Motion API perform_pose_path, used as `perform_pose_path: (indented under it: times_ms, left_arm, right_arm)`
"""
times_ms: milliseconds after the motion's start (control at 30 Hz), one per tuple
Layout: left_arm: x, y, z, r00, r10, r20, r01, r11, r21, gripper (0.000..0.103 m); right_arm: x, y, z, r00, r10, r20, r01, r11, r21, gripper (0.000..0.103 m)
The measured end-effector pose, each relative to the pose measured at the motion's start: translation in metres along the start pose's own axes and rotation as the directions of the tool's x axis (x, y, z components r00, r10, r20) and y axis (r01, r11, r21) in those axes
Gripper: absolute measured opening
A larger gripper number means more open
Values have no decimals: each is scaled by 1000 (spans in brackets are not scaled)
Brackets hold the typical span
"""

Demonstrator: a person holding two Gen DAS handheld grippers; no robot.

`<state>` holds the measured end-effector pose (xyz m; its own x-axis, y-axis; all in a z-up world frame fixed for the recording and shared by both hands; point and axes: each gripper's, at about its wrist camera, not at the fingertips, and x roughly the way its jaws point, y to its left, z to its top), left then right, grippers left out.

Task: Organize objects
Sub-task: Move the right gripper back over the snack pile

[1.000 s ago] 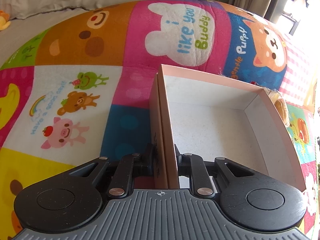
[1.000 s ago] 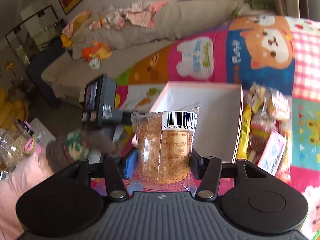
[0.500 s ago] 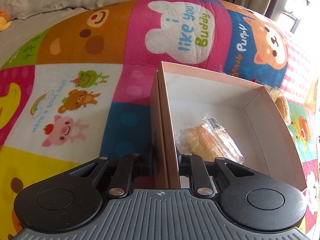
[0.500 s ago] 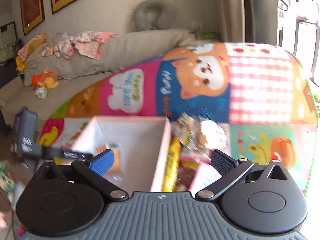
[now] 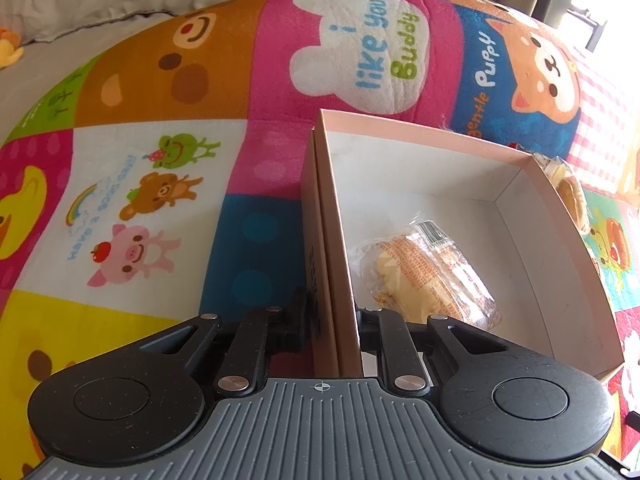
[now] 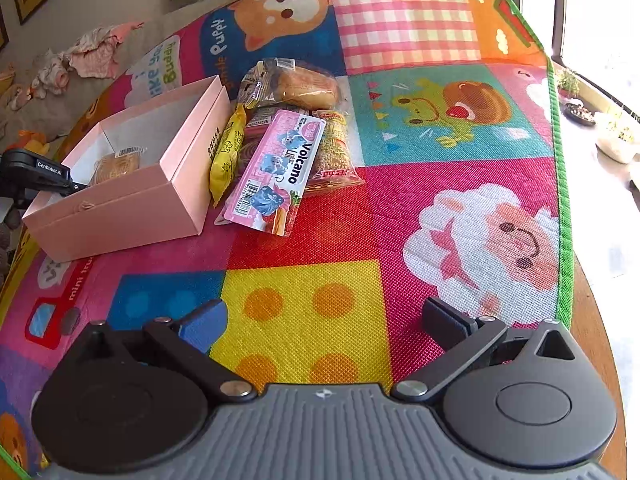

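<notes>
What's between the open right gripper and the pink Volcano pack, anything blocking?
Nothing visible. Only bare play mat lies between the right gripper and the Volcano pack, which lies on top of the snack pile beside the pink box. The left gripper clamps the box's far wall.

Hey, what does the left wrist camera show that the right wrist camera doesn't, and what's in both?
Only the left wrist view shows the left hand-held gripper closed on the near wall of the pink box, plus the pig print on the mat.

Only the right wrist view shows the open, empty right hand-held gripper, the Volcano packet, the yellow packet and the sheep print.

Both show the box and the wrapped cake lying inside it.
</notes>
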<state>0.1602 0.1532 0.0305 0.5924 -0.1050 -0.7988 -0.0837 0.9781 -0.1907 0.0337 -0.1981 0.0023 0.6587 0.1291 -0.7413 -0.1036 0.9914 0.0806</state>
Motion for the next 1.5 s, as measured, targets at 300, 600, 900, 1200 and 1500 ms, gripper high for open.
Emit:
perform_pose_path:
  times_ms: [300,600,900,1200,1500]
  left_arm:
    - [-1,1,-1,1000,-7,-7,7,1000,2,19]
    - [-2,3,-2,1000,-15,0,15,1000,-21,19]
    - [-2,6,-3,1000,-31,0,31,999,-37,20]
    - [-5,10,-3,999,-35,-4,34,998,-59,20]
    - [-5,9,-5,1000,-28,5,28,998,-61,20]
  right_arm:
    - [-5,-8,92,992,102,68,-100,994,-33,103]
    - [120,31,254,990,143,-21,-143,990,-2,85]
    - [196,47,263,965,112,-237,-128,990,-51,36]
    - [119,21,180,962,77,-260,-143,958,-247,36]
    - [-12,-14,109,1000,29,8,-26,966,-258,83]
